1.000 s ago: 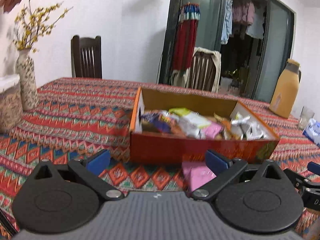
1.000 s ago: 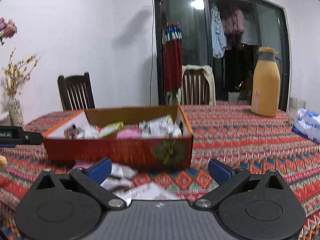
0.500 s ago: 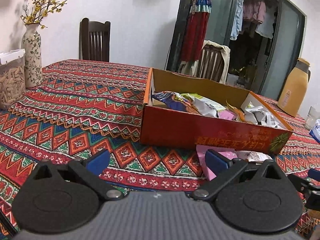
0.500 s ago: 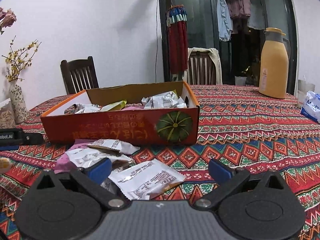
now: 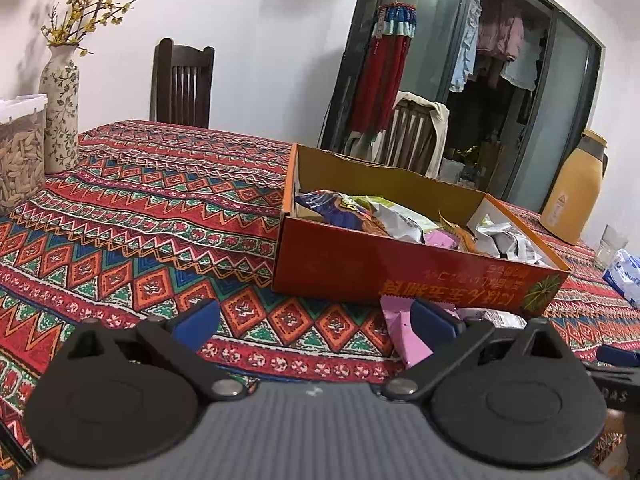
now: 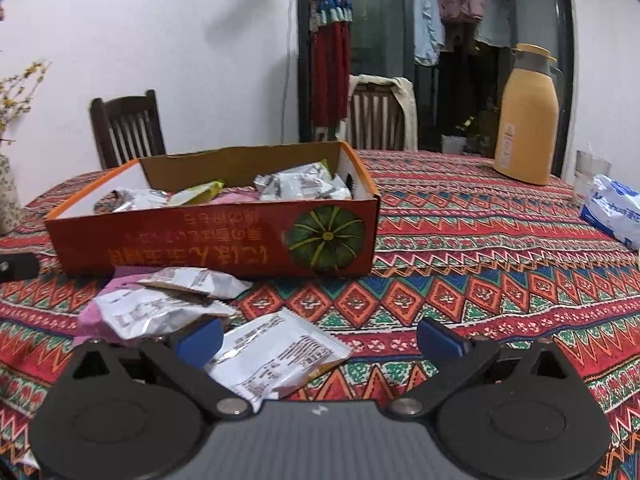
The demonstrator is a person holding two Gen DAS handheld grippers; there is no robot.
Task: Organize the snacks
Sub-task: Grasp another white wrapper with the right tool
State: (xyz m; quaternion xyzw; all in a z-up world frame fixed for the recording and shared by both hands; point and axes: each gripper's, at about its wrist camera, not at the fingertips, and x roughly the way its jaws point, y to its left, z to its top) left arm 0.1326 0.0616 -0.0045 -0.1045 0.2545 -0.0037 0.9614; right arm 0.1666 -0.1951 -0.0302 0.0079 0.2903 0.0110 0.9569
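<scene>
While both grippers' fingers stand wide and empty, the right gripper (image 6: pixel 318 338) risks pinching overlapped silver packets (image 6: pixel 276 356) at ten o'clock together.

A table with a bright zigzag cloth (image 6: pixel 460 264) holds many things. An orange box (image 6: pixel 224 240) full of snacks sits on it. Loose snack packets (image 6: pixel 276 356) lie just in front of the box. A yellow jug (image 6: pixel 526 120), a flowered vase (image 5: pixel 60 112) and a blue-and-white bag (image 6: pixel 612 208) stand farther off.
</scene>
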